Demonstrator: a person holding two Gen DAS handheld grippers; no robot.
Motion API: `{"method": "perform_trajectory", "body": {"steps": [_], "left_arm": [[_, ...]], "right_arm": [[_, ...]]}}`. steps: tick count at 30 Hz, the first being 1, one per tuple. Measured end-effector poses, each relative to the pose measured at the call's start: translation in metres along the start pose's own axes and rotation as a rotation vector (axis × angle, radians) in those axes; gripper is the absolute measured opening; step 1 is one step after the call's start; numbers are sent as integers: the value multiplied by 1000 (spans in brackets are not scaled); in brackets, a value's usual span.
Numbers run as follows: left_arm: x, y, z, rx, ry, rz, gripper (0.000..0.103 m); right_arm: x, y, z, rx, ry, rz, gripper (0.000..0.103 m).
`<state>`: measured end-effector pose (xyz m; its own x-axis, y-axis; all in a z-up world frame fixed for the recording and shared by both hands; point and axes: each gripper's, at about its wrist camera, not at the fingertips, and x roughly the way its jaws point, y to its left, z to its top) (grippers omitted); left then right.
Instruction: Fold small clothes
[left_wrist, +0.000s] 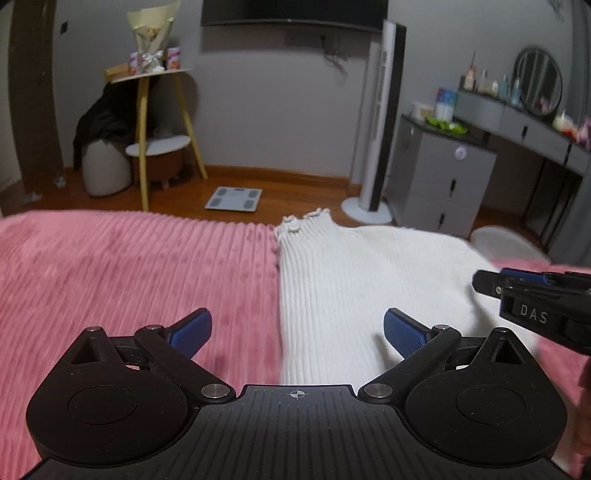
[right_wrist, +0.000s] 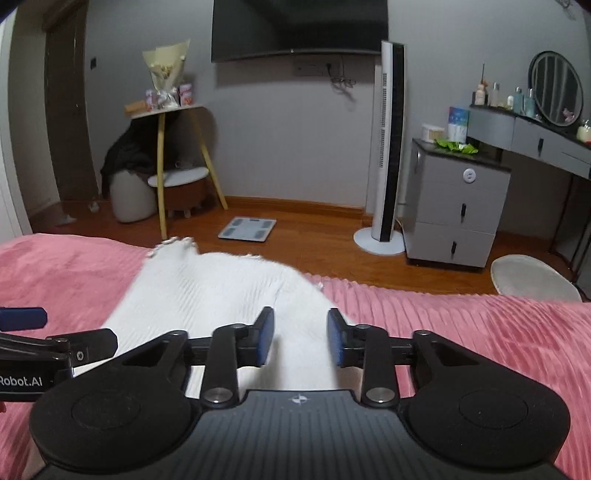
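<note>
A small white ribbed knit garment with a frilled neckline lies flat on a pink ribbed blanket. My left gripper is open wide above the garment's left edge, empty. My right gripper is open over the garment near its right edge, with white cloth showing between its blue pads; nothing is clamped. The right gripper also shows at the right edge of the left wrist view. The left gripper shows at the left edge of the right wrist view.
The pink blanket covers the bed, whose far edge drops to a wooden floor. Beyond stand a scale, a tower fan, a grey drawer unit, a dressing table and a side table with a bouquet.
</note>
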<state>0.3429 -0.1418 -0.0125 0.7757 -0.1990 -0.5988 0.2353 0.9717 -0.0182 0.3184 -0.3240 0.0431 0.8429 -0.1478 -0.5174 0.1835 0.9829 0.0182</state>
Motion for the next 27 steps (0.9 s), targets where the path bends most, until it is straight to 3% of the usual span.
{"method": "perform_trajectory", "body": {"steps": [4,6,8,9,11,15,21,24,27], "left_arm": [[39,-11,-7,62,59,53,103],[46,-13,-17,87,31,73,103],[49,-12,-23,90,7,76,103],[49,-9,-22,66,14,67,103],[43,-3,-20,31,33,50,103],[12,10,-23,-4,35,17,103],[-54,27,-57,-83,27,-70,103],[-68,36,-74,-164,95,-135,103],[-68,43,-78,-188,140,-180,103]], "right_arm": [[39,-1,-2,-20,106,-47,22],[51,-3,-11,-49,120,-69,22],[59,-12,-17,-21,113,-56,28],[61,-15,-18,-21,110,-61,40],[58,-20,-18,-12,110,-83,52],[22,-44,-22,134,102,-48,52],[-70,-67,-73,345,42,16,52],[-85,-68,-92,425,76,44,52],[-82,-87,-89,548,84,124,52]]}}
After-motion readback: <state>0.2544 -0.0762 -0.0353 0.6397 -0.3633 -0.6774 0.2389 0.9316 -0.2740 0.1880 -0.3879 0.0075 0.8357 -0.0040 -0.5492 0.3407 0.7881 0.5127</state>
